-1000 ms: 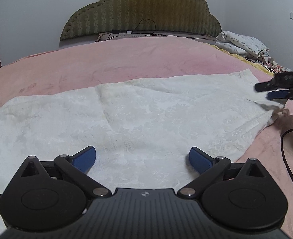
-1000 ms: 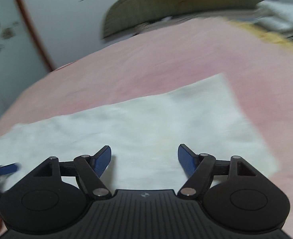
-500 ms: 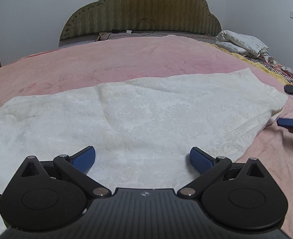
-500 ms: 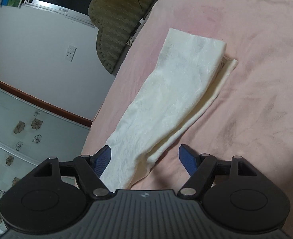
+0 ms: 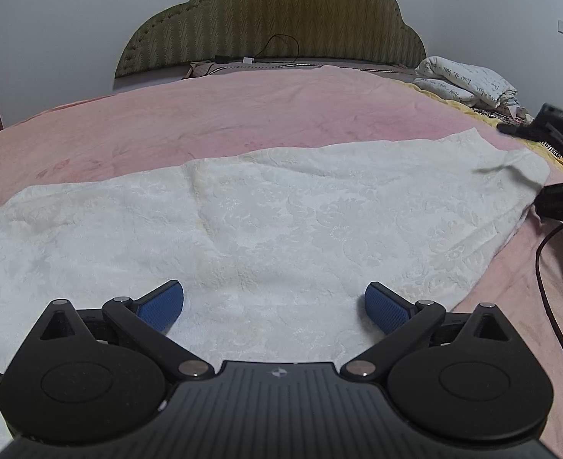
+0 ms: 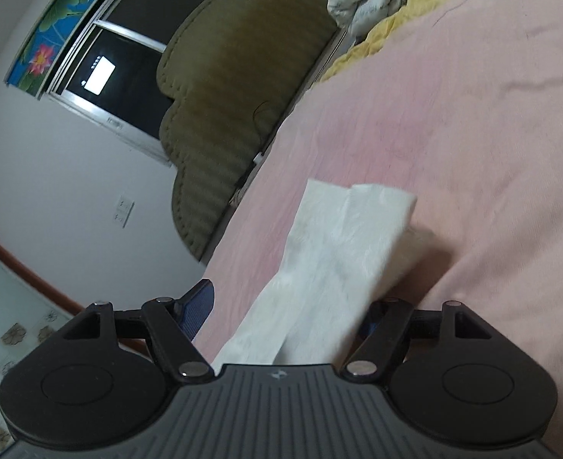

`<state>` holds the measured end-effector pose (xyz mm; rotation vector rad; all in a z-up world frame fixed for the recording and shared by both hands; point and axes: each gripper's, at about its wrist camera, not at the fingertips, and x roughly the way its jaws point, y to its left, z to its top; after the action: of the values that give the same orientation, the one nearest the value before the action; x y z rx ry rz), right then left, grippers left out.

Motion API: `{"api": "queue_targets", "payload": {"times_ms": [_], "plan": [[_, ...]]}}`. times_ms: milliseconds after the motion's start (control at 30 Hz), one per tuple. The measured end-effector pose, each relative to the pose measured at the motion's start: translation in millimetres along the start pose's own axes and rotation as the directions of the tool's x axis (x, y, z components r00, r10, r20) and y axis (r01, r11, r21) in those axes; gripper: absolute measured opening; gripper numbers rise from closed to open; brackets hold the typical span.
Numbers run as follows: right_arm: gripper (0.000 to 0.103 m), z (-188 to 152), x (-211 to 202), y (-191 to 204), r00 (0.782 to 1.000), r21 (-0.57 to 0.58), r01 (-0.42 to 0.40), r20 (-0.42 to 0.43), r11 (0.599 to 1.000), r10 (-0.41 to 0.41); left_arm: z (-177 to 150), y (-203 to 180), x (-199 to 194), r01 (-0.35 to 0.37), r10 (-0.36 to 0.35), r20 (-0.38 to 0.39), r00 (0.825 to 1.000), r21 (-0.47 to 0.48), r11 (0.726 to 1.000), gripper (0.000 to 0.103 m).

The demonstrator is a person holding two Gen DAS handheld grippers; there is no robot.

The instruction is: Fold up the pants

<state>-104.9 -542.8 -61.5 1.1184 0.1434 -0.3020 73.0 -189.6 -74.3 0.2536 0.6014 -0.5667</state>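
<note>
White patterned pants (image 5: 281, 222) lie flat across a pink bedspread (image 5: 243, 114), one leg folded over the other. My left gripper (image 5: 274, 302) is open, low over the near edge of the pants, holding nothing. My right gripper (image 6: 285, 306) is open and rolled on its side at the pants' right end (image 6: 339, 260); the cloth lies between its jaws, covering the right finger. It also shows in the left wrist view (image 5: 549, 164) at the far right, against the cloth's end.
An olive padded headboard (image 5: 270, 23) stands at the back. Folded printed bedding (image 5: 469, 80) and a yellow blanket lie at the bed's right side. A black cable (image 5: 549, 287) trails over the bedspread on the right. A window (image 6: 101, 57) is behind the headboard.
My right gripper has tilted on its side and moved in at the pants' right end, so the cloth now lies between its jaws. The left gripper has stayed in place.
</note>
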Motion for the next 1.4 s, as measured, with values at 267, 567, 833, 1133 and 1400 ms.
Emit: {"api": "queue_targets", "payload": {"times_ms": [267, 567, 833, 1133, 1400], "plan": [[0.013, 6, 12, 5, 0.997, -0.072, 0.081, -0.008, 0.994, -0.082, 1, 7, -2, 0.018, -0.017, 0.018, 1.0, -0.046, 0.999, 0.1], [0.013, -68, -10, 133, 0.995, -0.854, 0.093, 0.066, 0.513, -0.072, 19, 55, -4, 0.226, -0.212, 0.079, 0.974, -0.409, 0.884, 0.099], [0.012, -190, 15, 154, 0.989, -0.997, -0.053, -0.044, -0.059, -0.144, 24, 85, 33, 0.444, -0.507, 0.156, 0.848, -0.732, 0.517, 0.101], [0.012, -196, -2, 151, 0.995, -0.998, -0.032, -0.026, -0.06, -0.091, 40, 56, 77, 0.467, -0.62, 0.148, 0.77, -0.794, 0.391, 0.102], [0.013, -216, -23, 155, 0.989, -0.985, -0.129, -0.12, -0.115, -0.083, 56, 59, 73, 0.381, -0.491, 0.043, 0.87, -0.69, 0.616, 0.015]]}}
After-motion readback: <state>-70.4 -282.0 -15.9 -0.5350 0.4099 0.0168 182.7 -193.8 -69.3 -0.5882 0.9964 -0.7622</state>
